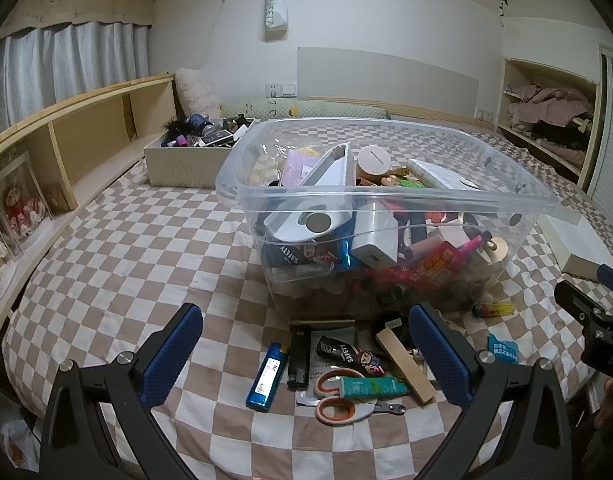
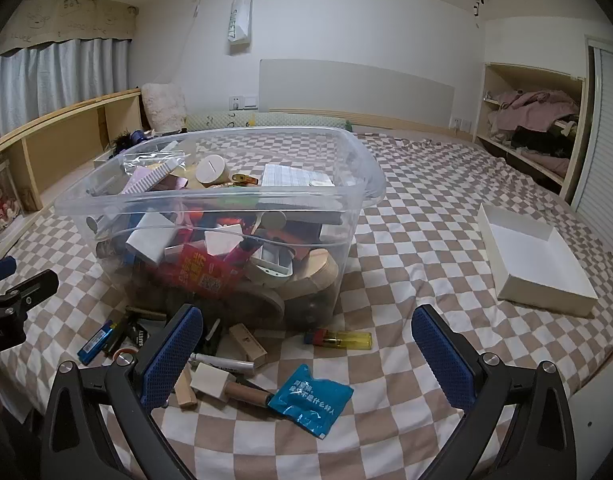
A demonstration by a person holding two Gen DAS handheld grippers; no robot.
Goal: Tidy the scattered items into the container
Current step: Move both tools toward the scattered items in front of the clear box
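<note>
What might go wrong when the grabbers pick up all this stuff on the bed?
The scissors lie under the green tube, so grabbing one may drag the other. The blue packet is flat and floppy on the checked blanket, so fingers might pinch cloth instead. The clear bin looks nearly full, so new things may slide out.

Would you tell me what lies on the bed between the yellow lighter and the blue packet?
Nothing: in the right wrist view only bare checkered sheet separates the yellow lighter from the blue packet.
</note>
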